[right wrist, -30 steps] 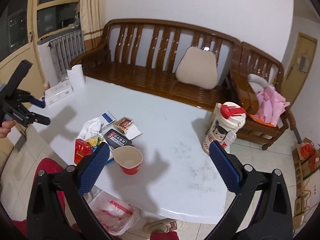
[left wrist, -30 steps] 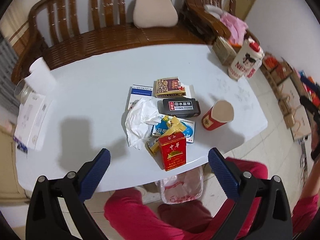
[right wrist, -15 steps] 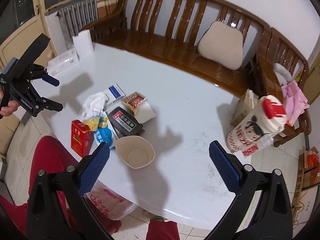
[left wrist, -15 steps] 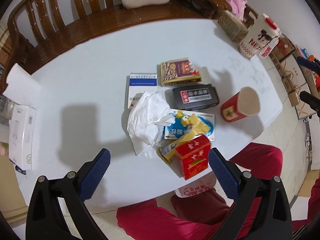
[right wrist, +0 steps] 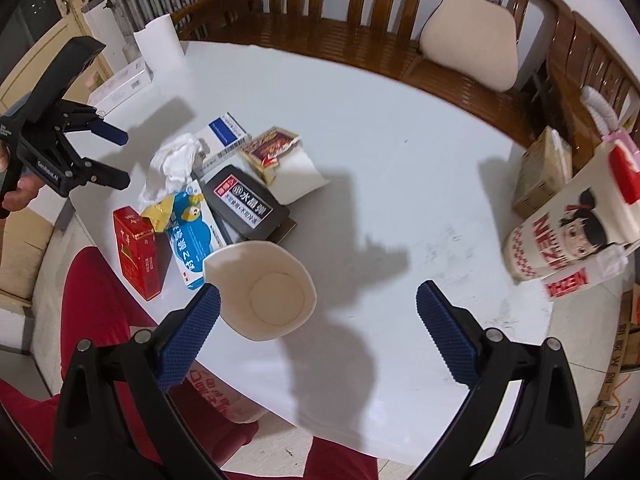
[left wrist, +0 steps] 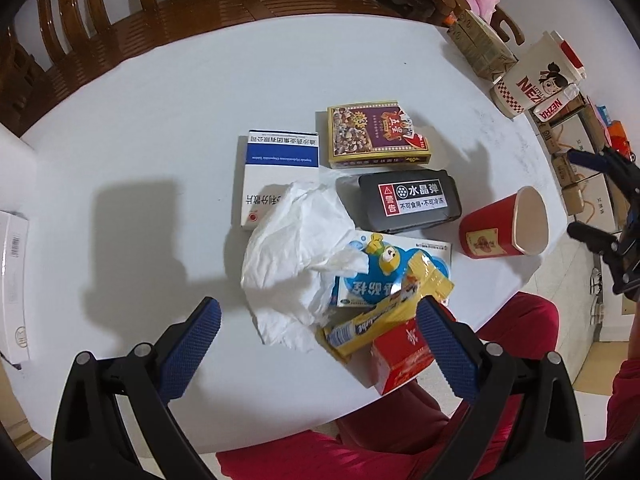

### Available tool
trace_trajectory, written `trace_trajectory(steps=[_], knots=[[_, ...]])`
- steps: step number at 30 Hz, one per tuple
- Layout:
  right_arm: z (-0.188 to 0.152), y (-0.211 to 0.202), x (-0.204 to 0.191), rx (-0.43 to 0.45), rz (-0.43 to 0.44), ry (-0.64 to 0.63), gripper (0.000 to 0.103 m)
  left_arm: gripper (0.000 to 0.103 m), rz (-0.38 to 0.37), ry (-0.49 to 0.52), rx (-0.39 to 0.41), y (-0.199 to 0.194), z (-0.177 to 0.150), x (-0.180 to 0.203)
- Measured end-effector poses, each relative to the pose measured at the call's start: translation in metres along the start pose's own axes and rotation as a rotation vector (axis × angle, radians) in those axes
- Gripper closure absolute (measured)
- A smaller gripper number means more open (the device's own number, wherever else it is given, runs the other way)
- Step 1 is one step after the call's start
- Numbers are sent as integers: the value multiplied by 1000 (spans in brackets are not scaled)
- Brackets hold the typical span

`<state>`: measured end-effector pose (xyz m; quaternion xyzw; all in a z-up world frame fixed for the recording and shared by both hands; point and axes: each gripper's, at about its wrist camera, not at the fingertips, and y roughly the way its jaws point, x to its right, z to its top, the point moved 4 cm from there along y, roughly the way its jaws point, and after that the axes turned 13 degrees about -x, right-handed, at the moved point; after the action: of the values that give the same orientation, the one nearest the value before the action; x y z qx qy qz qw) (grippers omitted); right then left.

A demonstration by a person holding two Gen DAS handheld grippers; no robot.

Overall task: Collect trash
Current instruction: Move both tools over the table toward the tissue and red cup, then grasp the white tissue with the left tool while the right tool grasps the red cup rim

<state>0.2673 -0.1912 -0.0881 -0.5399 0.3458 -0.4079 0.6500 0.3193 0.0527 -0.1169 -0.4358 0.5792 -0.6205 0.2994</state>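
reading "nezha" on the tall cup (left wrist: 532,80) beside the table (left wrist: 160,120)

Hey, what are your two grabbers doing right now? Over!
Left gripper open above crumpled white tissue. Right gripper open, empty, over dented red paper cup. Trash pile untouched on white table. Nothing blocking.

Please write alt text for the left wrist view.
The open left gripper hovers over a white table with a trash pile: crumpled tissue, small boxes, a black case and a dented red paper cup.
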Motion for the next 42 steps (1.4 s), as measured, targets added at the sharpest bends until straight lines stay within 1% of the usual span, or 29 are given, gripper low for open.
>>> trace_trajectory(steps=[2,3,8,11,17,19,20,21,23,26,34,36,39,40,42], knots=[[0,5,1,-12,3,-2,9,7,3,3,-5,4,3,-1],[0,6,1,-16,10,-2,13,7,0,4,-9,6,5,-2],[1,17,2,-35,37,14,15,7,-15,2,-19,15,12,-5],[3,24,2,-48,58,16,25,7,0,-3,-20,21,17,-8],[7,34,2,-65,76,19,26,7,-10,-32,-39,33,24,-16],[8,38,1,-75,75,18,30,7,-5,-33,-50,39,26,-18],[9,40,1,-82,79,16,34,7,-4,-33,-54,41,27,-20],[9,41,0,-87,79,15,37,7,-5,-34,-56,43,27,-19],[10,46,0,-96,77,15,39,7,-11,-38,-56,47,28,-21],[10,51,0,-107,83,18,49,7,-19,-42,-61,51,29,-23],[12,60,0,-123,64,24,51,7,-27,-66,-57,61,36,-25],[13,62,0,-127,55,22,62,7,-14,-61,-55,63,38,-23],[12,66,0,-136,67,28,75,7,12,-61,-39,63,39,-23],[12,67,-1,-138,67,28,77,7,8,-61,-36,64,39,-22],[12,68,-1,-141,60,29,87,10,-8,-72,-34,64,39,-23]])
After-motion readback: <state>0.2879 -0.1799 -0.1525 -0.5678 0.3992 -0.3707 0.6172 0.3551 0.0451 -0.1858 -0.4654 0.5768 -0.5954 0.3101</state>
